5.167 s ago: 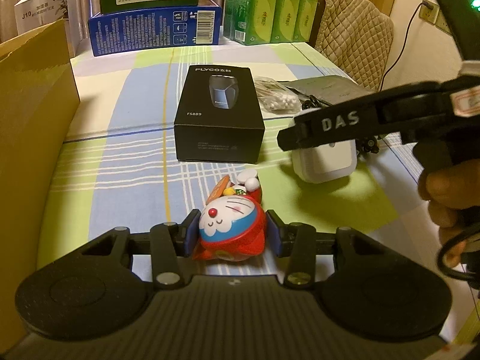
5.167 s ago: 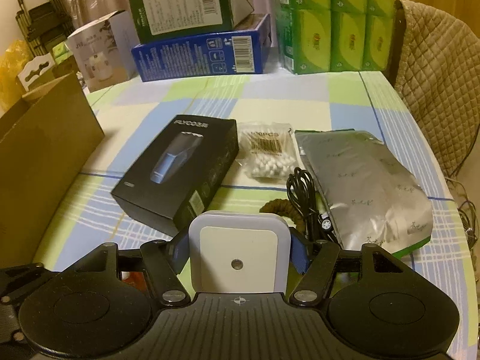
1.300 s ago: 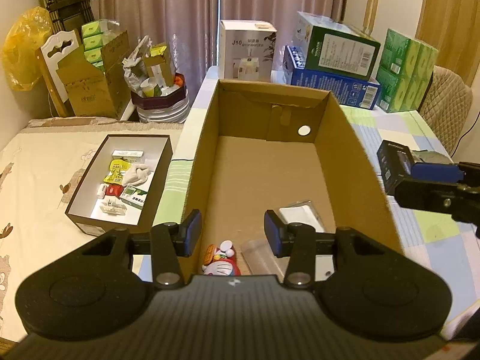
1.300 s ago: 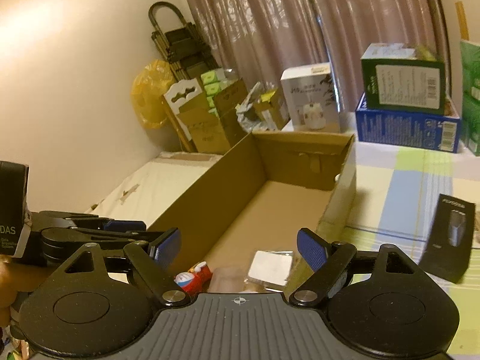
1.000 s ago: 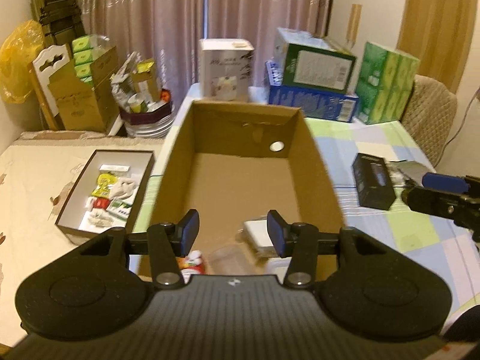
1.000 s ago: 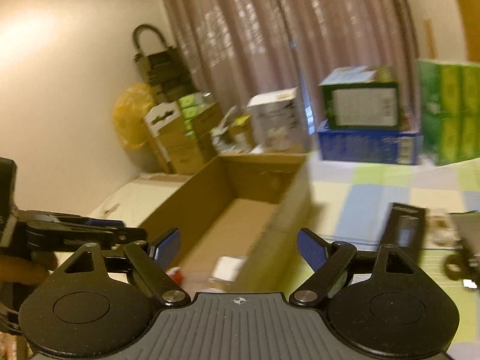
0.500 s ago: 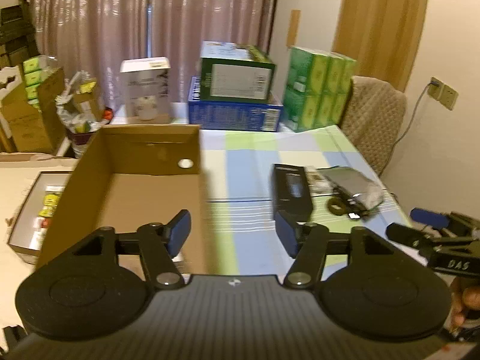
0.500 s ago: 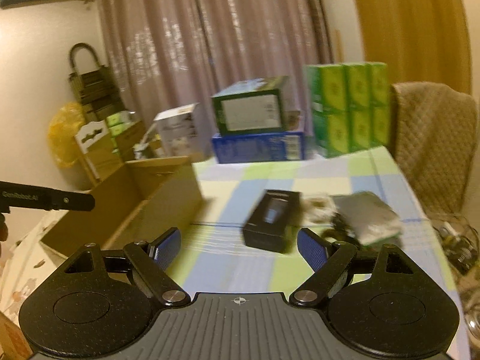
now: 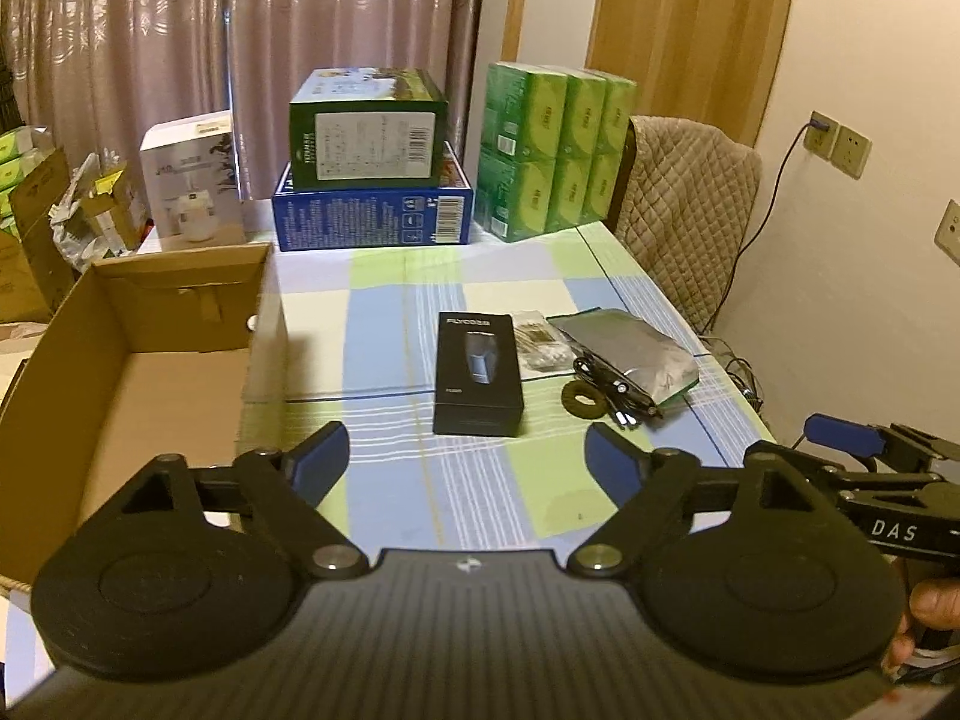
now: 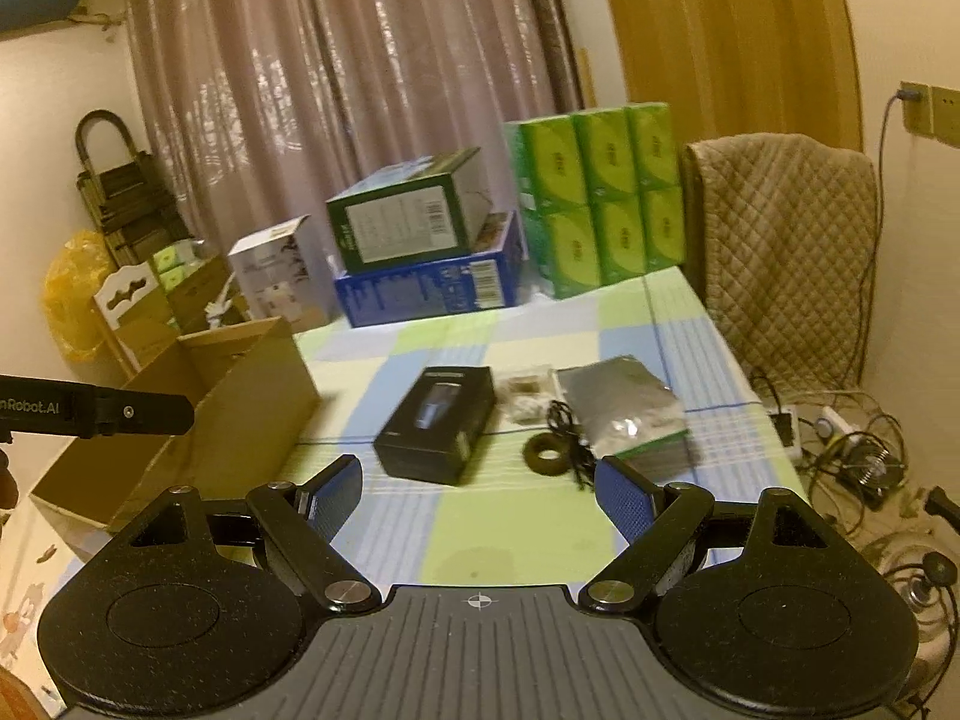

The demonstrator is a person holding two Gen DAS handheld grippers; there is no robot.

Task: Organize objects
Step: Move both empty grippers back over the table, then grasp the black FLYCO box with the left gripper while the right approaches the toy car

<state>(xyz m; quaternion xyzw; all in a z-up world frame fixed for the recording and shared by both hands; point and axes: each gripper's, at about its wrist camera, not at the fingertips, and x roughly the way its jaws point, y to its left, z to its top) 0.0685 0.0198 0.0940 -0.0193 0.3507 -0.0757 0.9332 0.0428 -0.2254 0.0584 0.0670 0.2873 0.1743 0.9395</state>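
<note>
Nearest the cameras, both tools hang above the front of the tabletop point(image 9: 384, 294), which wears a checked cloth in blue, green and cream. Left tool point(image 9: 467, 455): jaws spread wide, nothing between them. Right tool point(image 10: 478, 493): same, wide apart & empty; it also shows at the right edge of the left view, w/ a hand point(image 9: 927, 606) on its grip.

Just past the tools, mid-tabletop, a black box point(image 9: 478, 373) lies flat. Right of it, close together: a small clear bag of cotton swabs point(image 9: 540, 341), a dark ring point(image 9: 583, 399), a tangle of black cable point(image 9: 612, 390) and a silver foil pouch point(image 9: 627, 349), the cable lying partly on the pouch edge. At the left edge of the tabletop sits an open cardboard box point(image 9: 90, 396); what it holds can't be seen from either view.

At the far end: a blue carton point(image 9: 372, 221) w/ a green carton point(image 9: 367, 131) stacked on top, a white box point(image 9: 192, 180) to the left, a block of green tissue packs point(image 9: 555, 150) to the right.

Beyond: a chair w/ a quilted cover point(image 9: 684, 204) at the right side, pinkish curtains point(image 9: 240, 36) behind, wall sockets point(image 9: 837, 141) w/ a lead plugged in, and cables on the floor point(image 10: 858, 456). Far left in the right view: a yellow bag point(image 10: 72, 294) & more cartons.
</note>
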